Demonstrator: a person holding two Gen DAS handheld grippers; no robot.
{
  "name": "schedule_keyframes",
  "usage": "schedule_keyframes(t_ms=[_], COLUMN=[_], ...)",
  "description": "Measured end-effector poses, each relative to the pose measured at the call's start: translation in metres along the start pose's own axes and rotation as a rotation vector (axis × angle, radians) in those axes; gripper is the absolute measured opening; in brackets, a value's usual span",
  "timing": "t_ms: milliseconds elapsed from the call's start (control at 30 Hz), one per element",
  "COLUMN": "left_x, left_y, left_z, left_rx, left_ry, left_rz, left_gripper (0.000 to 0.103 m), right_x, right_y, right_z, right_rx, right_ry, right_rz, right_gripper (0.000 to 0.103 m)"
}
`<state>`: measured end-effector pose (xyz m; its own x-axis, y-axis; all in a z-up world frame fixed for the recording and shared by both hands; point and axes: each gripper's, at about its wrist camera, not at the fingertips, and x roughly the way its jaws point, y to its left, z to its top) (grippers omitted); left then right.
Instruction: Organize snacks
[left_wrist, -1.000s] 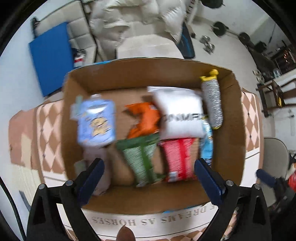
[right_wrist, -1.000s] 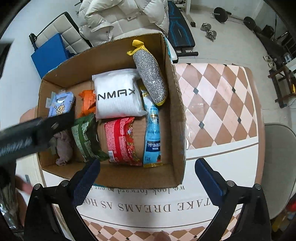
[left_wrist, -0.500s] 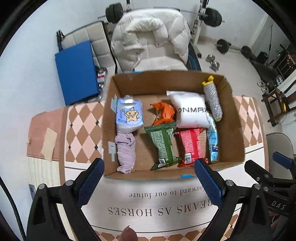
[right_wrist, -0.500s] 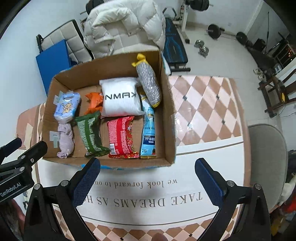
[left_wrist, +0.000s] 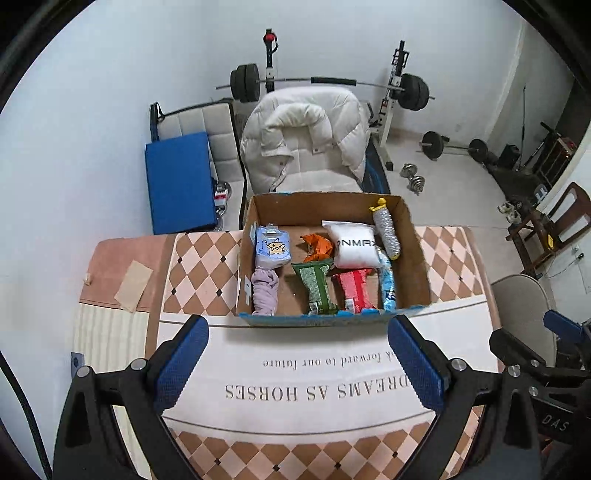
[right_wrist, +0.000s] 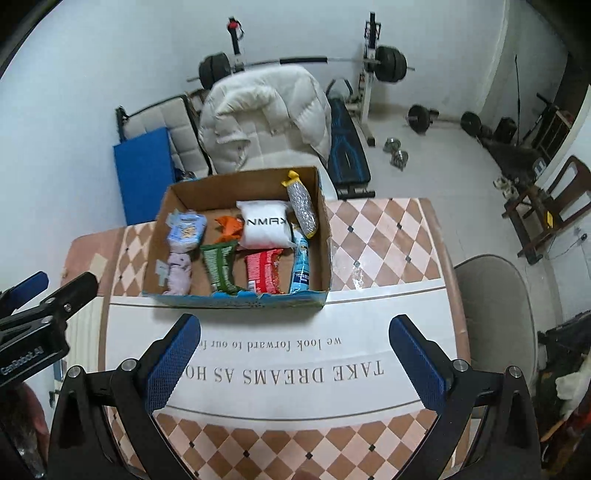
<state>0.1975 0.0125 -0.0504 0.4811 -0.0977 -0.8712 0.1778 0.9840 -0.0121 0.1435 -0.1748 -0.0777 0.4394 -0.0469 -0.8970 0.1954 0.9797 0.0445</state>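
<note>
An open cardboard box (left_wrist: 417, 258) (right_wrist: 325, 243) stands on the table and holds several snack packs: a light blue pack (left_wrist: 272, 251), an orange one (left_wrist: 317, 245), a white NMAX bag (left_wrist: 355, 245) (right_wrist: 265, 226), a green pack (left_wrist: 316, 286) (right_wrist: 219, 267), a red pack (left_wrist: 355, 288) (right_wrist: 262, 269), a blue tube (left_wrist: 388, 282), a silver roll (left_wrist: 386, 230) and a pale purple bundle (left_wrist: 264, 293). My left gripper (left_wrist: 299, 363) hovers open in front of the box, empty. My right gripper (right_wrist: 293, 363) is likewise open and empty, well back from the box.
The table wears a checkered cloth with a white printed band (left_wrist: 314, 373). Behind it are a white padded jacket on a seat (left_wrist: 306, 147), a blue mat (left_wrist: 179, 181) and a barbell rack (left_wrist: 332, 83). A grey chair (right_wrist: 491, 306) stands at the right.
Both grippers have pulled back and up from the box, so it looks smaller and farther away. Nothing inside the box has shifted.
</note>
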Motion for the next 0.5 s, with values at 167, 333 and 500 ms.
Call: schedule_keyframes(t_ms=[167,333,500], left_x=[-0.038,-0.068,-0.095], left_y=[-0.001,-0.001,-0.003], left_z=[-0.02,-0.039,-0.049], left_rx=[0.019,0.025,0.03], left_ry=[-0.031,-0.033,-0.048], left_rz=[0.011,-0.016,-0.008], left_gripper=[0.1,0.1,0.1], right_x=[-0.045,-0.087,-0.129], right_y=[0.005,0.003,0.004], right_z=[-0.02,-0.039,-0.056], right_rx=[-0.023,-0.013,-0.009], right_ry=[-0.052,-0.087,-0.143], right_rz=[-0.001,-0.001,-0.013], right_gripper=[0.103,0.103,0.103])
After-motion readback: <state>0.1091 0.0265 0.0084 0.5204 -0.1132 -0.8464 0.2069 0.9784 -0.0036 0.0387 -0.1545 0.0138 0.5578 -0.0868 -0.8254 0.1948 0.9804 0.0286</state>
